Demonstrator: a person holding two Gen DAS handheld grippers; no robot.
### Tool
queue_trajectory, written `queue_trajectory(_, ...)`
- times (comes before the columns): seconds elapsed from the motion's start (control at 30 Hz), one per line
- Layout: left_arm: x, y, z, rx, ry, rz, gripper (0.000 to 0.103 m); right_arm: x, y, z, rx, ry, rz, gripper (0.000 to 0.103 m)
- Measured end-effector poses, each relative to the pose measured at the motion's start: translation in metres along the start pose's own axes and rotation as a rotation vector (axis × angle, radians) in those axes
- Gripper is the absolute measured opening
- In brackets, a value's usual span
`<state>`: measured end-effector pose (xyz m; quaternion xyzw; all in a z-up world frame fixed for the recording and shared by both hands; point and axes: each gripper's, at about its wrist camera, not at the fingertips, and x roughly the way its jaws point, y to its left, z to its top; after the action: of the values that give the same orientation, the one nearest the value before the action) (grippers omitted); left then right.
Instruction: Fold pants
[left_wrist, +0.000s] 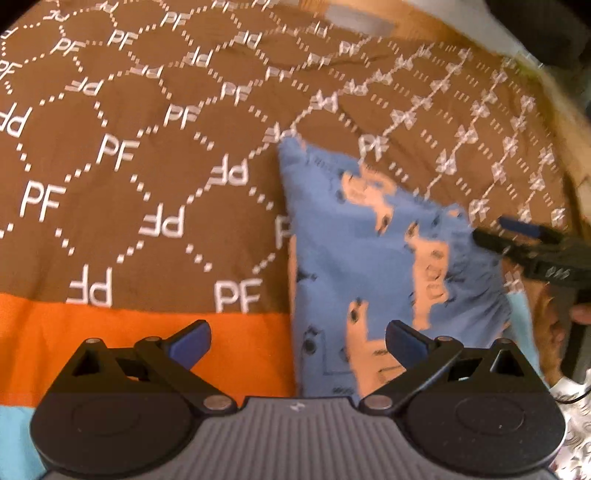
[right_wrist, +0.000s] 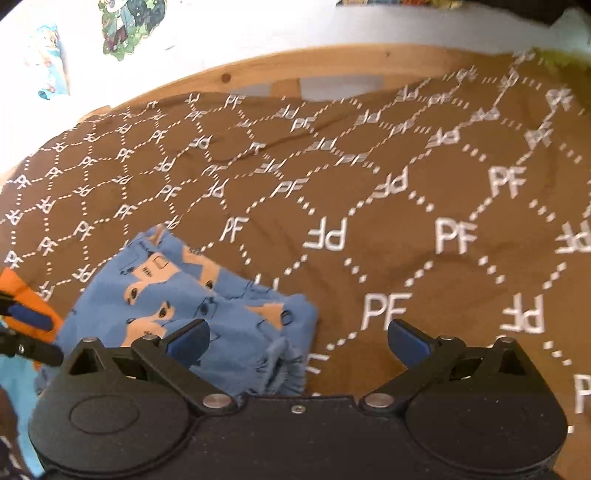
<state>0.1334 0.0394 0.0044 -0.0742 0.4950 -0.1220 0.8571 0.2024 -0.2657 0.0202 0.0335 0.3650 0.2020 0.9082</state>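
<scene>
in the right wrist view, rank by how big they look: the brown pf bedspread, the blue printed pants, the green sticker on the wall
1. brown PF bedspread
2. blue printed pants, folded small
3. green sticker; it is farther away, so its true size is unsure.

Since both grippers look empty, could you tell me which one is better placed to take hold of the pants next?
Probably the right gripper: open, with the blue pants bunched directly under its left finger.

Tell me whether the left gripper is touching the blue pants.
Cannot tell. In the left wrist view the left gripper is open above the edge of the blue pants, nothing between its fingers, but height above the cloth is unclear; the right wrist view shows only its tip.
</scene>
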Motion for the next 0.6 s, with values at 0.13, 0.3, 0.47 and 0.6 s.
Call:
queue_trajectory(0.13, -0.003, 0.003, -0.001, -0.034, -0.057, -0.091, 0.103, 0.01, -0.008, 0.0, 0.053, 0.068, 0.102, 0.102)
queue_trajectory(0.3, 0.016, 0.01, -0.008, -0.06, -0.06, -0.078, 0.103, 0.022, -0.029, 0.004, 0.225, 0.081, 0.202, 0.102)
queue_trajectory(0.47, 0.021, 0.008, -0.012, -0.025, -0.08, -0.095, 0.103, 0.026, -0.055, 0.01, 0.422, 0.032, 0.278, 0.102)
queue_trajectory(0.6, 0.016, 0.009, -0.013, -0.028, -0.083, -0.173, 0.103, 0.026, -0.046, 0.012, 0.374, 0.035, 0.238, 0.085)
